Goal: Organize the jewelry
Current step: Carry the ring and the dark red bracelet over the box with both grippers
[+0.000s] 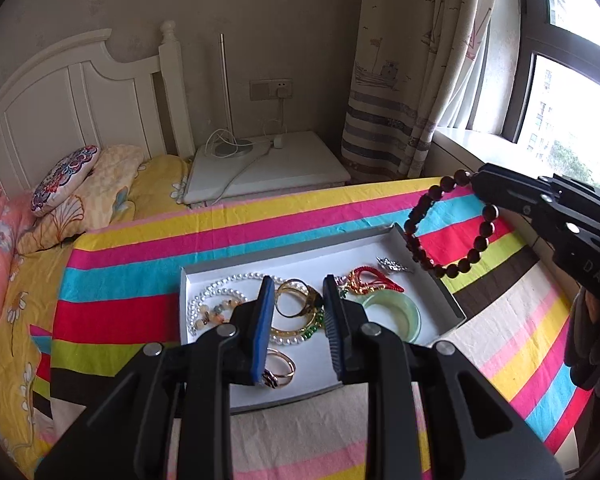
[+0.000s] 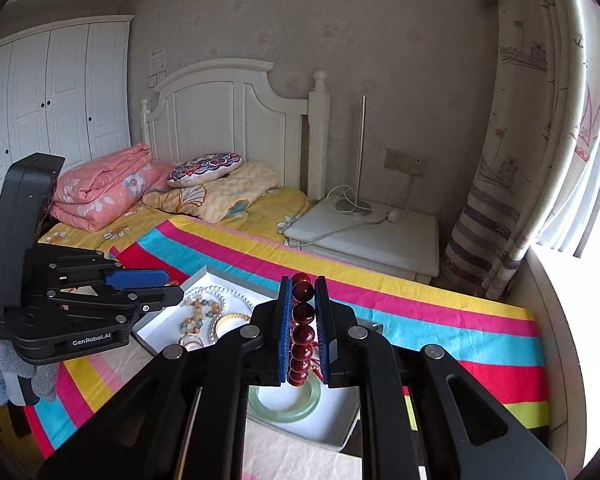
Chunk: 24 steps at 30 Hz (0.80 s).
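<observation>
Your right gripper is clamped on a bracelet of dark red beads, with a run of beads pinched between the blue pads and the rest of the loop hanging free below and ahead of the tips, lifted clear above the white box and the striped cloth on the surface. Your left gripper holds nothing; its jaws stand a little apart, hovering over the box with the gold bangles just beyond its tips. The bracelet looks light but limp (probably strung on elastic or cord), so it will likely swing and sag as you carry it; the round, glossy beads could roll out of a loose pinch, so keep the pads across several beads as now. The green bangle, to the right of the left gripper's tips, looks rigid, smooth and breakable; grip it across the band, gently.
</observation>
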{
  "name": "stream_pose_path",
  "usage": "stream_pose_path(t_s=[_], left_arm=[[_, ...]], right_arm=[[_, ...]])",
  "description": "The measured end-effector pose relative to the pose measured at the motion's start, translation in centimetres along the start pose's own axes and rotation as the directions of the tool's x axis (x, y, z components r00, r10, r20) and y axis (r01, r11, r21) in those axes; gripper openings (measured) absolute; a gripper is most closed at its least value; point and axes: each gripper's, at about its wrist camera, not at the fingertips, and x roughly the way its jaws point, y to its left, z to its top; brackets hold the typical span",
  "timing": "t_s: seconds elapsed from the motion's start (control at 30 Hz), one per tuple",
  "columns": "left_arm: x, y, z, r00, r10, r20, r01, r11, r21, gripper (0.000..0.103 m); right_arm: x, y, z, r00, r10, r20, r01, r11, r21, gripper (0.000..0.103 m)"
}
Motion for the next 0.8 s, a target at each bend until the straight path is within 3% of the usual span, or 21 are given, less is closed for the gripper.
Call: stream_pose_path(t_s=[0.23, 0.43, 0.63, 0.8], left_arm=[[2.1, 0.5, -0.2, 0.999, -0.045, -0.024, 0.044, 0.998, -0.053, 0.024], [5.0, 0.3, -2.3, 0.995, -0.062, -0.079, 0.058, 0.997, -0.050, 0.024], [6.4, -0.2, -3.5, 0.994, -0.050, -0.098, 0.049, 0.999, -0.019, 0.024], [7.1, -0.8, -3.8, 0.993, -0.075, -0.096, 0.073, 0.997, -0.020, 0.024]], right_arm=[[4.4, -0.2, 1.3, 0.996, 0.023, -0.085, -0.024, 1.000, -0.004, 0.012], [6.8, 0.6, 1.3, 0.990, 0.053, -0.129, -0.058, 0.998, -0.036, 0.012], [8.4, 0.3, 0.8, 0.976, 0.151, -0.157, -0.154, 0.988, -0.008, 0.012], [9.8, 0.3, 0.5, 0.969, 0.150, -0.197, -0.157, 0.988, -0.016, 0.012]])
